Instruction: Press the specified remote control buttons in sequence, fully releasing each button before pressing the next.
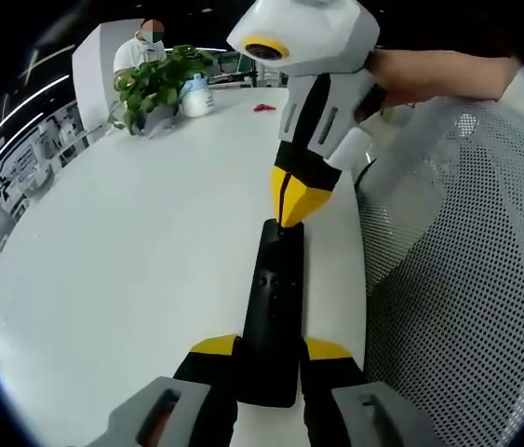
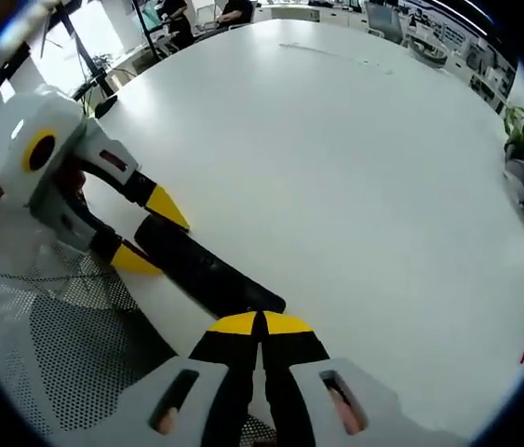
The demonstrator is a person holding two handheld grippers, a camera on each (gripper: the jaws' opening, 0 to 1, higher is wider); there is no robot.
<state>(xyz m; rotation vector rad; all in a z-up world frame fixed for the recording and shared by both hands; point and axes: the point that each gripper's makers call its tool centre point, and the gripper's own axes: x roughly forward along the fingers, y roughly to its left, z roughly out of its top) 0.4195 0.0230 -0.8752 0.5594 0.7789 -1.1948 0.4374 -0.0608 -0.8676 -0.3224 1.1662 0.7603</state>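
yellow-tipped jaws of the left gripper clamp the near end of the black remote control, which lies on the white worktop by its edge, beside a mesh chair. right gripper has its jaws together, tips touching the remote's far end. potted plant stands well apart.

Most of the white desk was wide open, loads of room to swing in. Only clutter was a potted plant and a bottle at the far edge (plus a mesh chair hugging the near side).
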